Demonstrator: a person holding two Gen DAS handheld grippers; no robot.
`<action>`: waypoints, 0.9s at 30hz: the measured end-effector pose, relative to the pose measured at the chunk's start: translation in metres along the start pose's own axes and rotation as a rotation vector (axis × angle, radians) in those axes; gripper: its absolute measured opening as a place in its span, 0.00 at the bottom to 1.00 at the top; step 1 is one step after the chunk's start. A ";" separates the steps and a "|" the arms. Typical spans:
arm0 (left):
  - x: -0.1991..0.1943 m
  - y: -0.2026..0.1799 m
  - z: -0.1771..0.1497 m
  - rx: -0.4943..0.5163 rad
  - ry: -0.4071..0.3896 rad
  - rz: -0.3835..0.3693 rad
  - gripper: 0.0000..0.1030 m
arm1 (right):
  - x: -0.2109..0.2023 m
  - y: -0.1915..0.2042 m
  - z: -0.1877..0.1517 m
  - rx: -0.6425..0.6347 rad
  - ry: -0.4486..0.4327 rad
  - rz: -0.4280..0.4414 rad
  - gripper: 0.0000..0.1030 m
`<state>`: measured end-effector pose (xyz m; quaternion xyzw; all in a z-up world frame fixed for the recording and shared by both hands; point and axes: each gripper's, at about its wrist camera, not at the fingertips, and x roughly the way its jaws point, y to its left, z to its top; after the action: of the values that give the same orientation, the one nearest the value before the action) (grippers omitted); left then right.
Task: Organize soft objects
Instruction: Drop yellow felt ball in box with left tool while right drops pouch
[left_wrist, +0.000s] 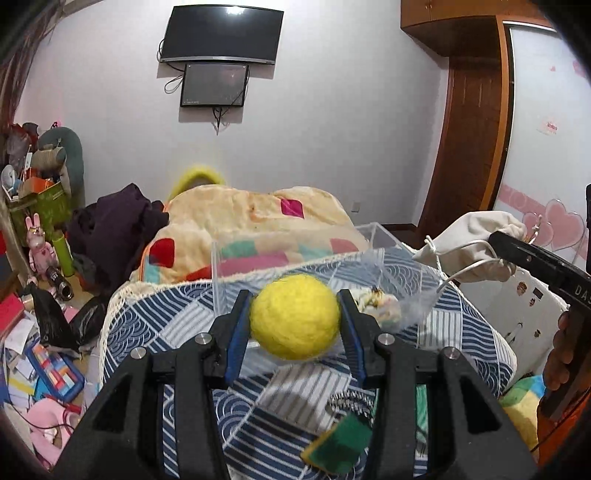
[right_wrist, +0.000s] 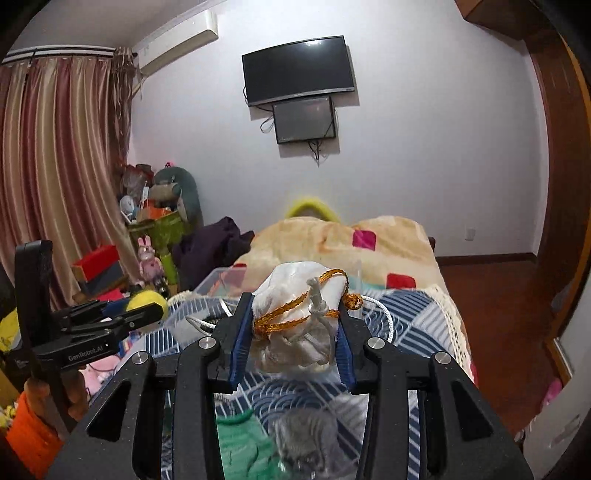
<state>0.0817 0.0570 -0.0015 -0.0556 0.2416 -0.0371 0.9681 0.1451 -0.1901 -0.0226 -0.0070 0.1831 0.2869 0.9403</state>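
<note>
My left gripper (left_wrist: 295, 320) is shut on a fuzzy yellow ball (left_wrist: 295, 316) and holds it above the bed, in front of a clear plastic box (left_wrist: 295, 251). My right gripper (right_wrist: 295, 325) is shut on a white drawstring pouch (right_wrist: 299, 306) with an orange cord, held above the bed near the same clear box (right_wrist: 221, 277). The pouch (left_wrist: 476, 243) and right gripper (left_wrist: 535, 262) show at the right of the left wrist view. The left gripper with the ball (right_wrist: 147, 301) shows at the left of the right wrist view.
The bed has a blue patterned cover (left_wrist: 177, 332) and a peach blanket (left_wrist: 258, 210). A green-and-yellow sponge (left_wrist: 340, 443) and a small soft toy (left_wrist: 376, 302) lie near the box. A grey furry item (right_wrist: 306, 435) and green cloth (right_wrist: 240, 443) lie below the right gripper. Clutter covers the floor at left (left_wrist: 44, 362).
</note>
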 end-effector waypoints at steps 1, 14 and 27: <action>0.002 0.000 0.003 0.002 -0.001 0.001 0.44 | 0.002 0.001 0.001 -0.005 -0.001 -0.001 0.35; 0.058 -0.001 0.021 0.013 0.044 0.018 0.44 | 0.057 0.009 0.005 -0.037 0.096 0.011 0.35; 0.136 0.011 0.017 -0.004 0.200 0.051 0.44 | 0.117 0.005 -0.001 -0.103 0.297 -0.008 0.35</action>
<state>0.2105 0.0564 -0.0508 -0.0475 0.3384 -0.0174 0.9396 0.2317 -0.1231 -0.0642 -0.0982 0.3052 0.2881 0.9023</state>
